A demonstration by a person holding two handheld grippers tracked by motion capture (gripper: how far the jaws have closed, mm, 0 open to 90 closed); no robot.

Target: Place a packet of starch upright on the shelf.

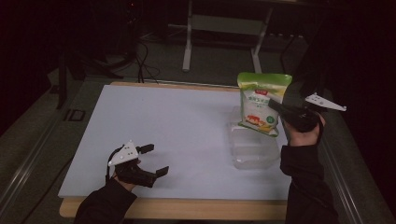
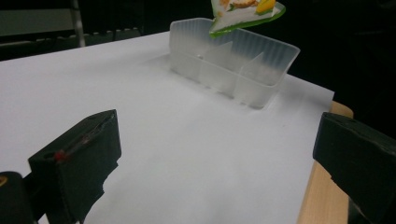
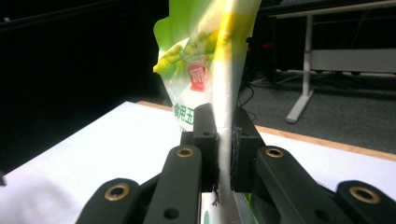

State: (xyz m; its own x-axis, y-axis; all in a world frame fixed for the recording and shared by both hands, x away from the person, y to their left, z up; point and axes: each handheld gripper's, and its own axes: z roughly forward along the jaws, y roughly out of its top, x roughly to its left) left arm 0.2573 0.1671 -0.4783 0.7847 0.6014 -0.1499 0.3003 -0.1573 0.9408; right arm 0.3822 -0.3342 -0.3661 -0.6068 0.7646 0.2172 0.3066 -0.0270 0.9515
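Low left gripper (image 1: 148,161) fingers spread wide; raised right gripper (image 1: 273,105) pinches pouch (image 1: 261,102) above tray (image 1: 254,151)

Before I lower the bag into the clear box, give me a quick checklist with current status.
1. Right gripper clamped on the bag edge: ok.
2. Bag hanging above the clear box: ok.
3. Box compartments free of other things: ok, as far as the left gripper view shows.
4. Left gripper open, holding nothing, away from the box: ok.
5. Box steadied against sliding on the table: not ok, nothing holds it.
6. Bag sealed: cannot tell.
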